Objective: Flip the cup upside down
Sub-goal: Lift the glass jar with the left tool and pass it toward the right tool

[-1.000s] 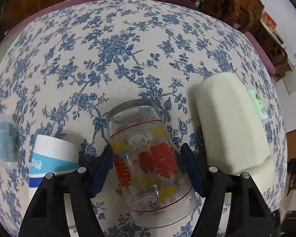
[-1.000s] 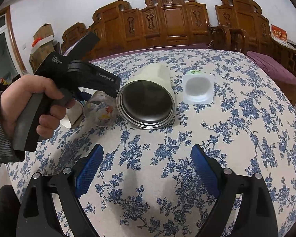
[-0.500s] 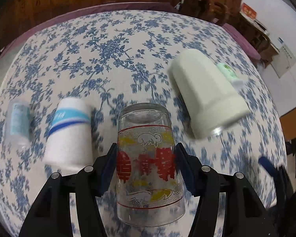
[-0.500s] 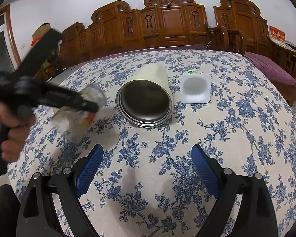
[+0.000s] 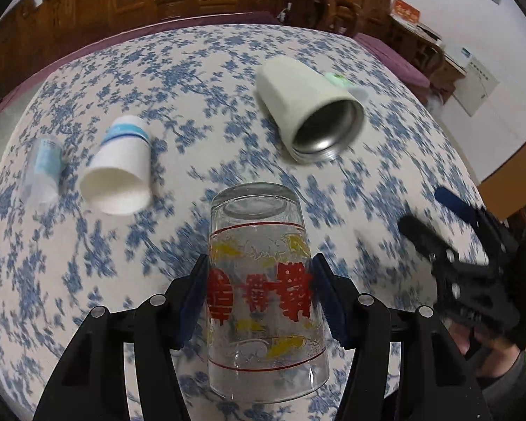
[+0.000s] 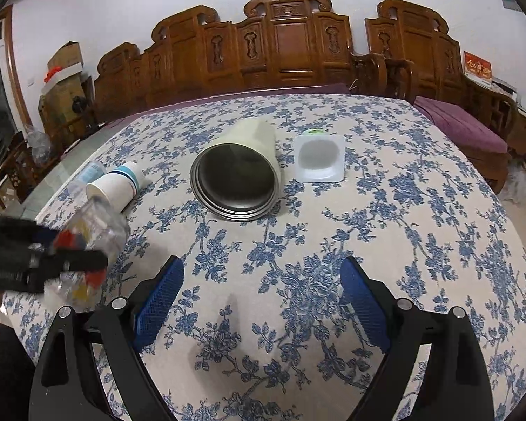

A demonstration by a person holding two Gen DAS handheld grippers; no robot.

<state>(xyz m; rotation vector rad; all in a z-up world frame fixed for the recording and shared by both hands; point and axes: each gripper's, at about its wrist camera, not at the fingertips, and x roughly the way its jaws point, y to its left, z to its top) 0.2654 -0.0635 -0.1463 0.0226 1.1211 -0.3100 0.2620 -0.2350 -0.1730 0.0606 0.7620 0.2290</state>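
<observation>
A clear glass cup (image 5: 263, 287) with red characters and yellow print is held between my left gripper's (image 5: 259, 298) blue pads. Its thick base points away from the camera and its open rim points back toward the gripper. It is lifted above the floral tablecloth. The same cup (image 6: 87, 242) shows blurred at the left of the right wrist view, with the left gripper (image 6: 45, 263) shut on it. My right gripper (image 6: 263, 301) is open and empty above the near part of the table; it also shows in the left wrist view (image 5: 449, 231).
A cream metal-lined tumbler (image 6: 238, 175) lies on its side mid-table, mouth toward the right gripper. A white square plastic tub (image 6: 319, 158) lies beside it. A white paper cup with blue bands (image 5: 119, 172) and a small clear bottle (image 5: 42, 165) lie at the left. Carved wooden chairs (image 6: 291, 45) stand behind the table.
My left gripper lifted the glass cup off the table and drew it back toward the near left edge, tilting it. The right gripper stayed still and open.
</observation>
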